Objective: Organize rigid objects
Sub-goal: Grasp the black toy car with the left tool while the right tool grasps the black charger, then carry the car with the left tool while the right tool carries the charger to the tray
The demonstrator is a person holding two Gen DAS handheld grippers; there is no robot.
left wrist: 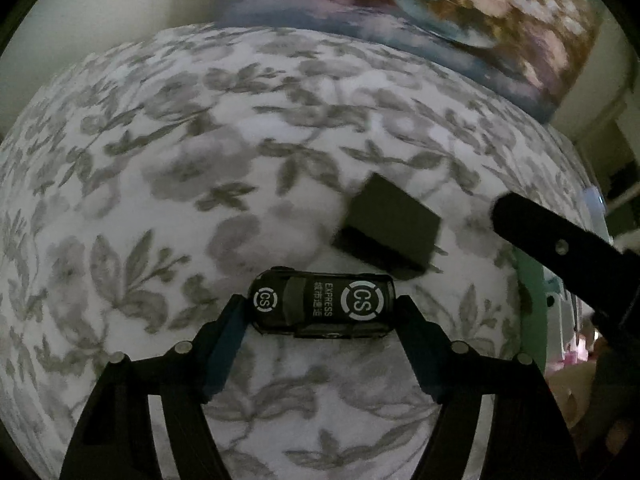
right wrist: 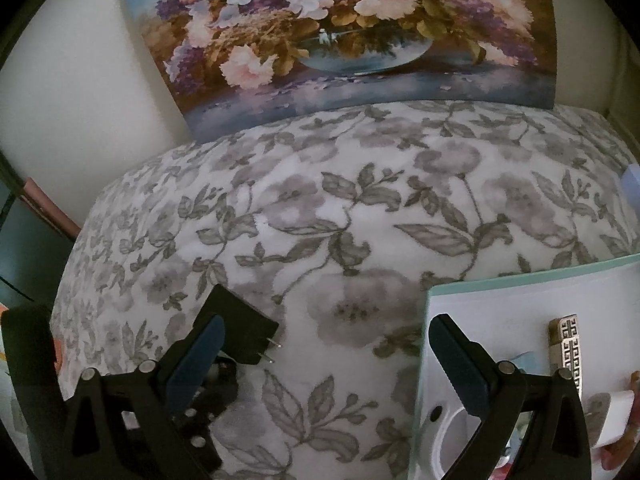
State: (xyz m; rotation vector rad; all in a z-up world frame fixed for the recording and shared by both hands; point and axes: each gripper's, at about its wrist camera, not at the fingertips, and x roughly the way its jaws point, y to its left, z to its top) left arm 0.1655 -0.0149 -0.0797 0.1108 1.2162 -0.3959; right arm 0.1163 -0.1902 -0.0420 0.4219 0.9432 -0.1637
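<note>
In the left wrist view my left gripper (left wrist: 322, 312) is shut on a black toy car (left wrist: 322, 306) marked "CS EXPRESS", gripped end to end and held just over the floral cloth (left wrist: 200, 160). A black plug adapter (left wrist: 386, 226) lies just beyond the car, prongs to the right. My right gripper's finger (left wrist: 560, 240) shows at the right. In the right wrist view my right gripper (right wrist: 326, 334) is open and empty. The adapter (right wrist: 240, 328) lies by its left finger. A mint-edged white box (right wrist: 520, 300) holds an ornate metal piece (right wrist: 568, 344) beside the right finger.
A flower painting (right wrist: 340, 40) leans against the wall behind the cloth-covered surface. A white roll (right wrist: 616, 416) sits at the box's lower right. The left gripper's dark body (right wrist: 192, 412) shows under my right gripper's left finger.
</note>
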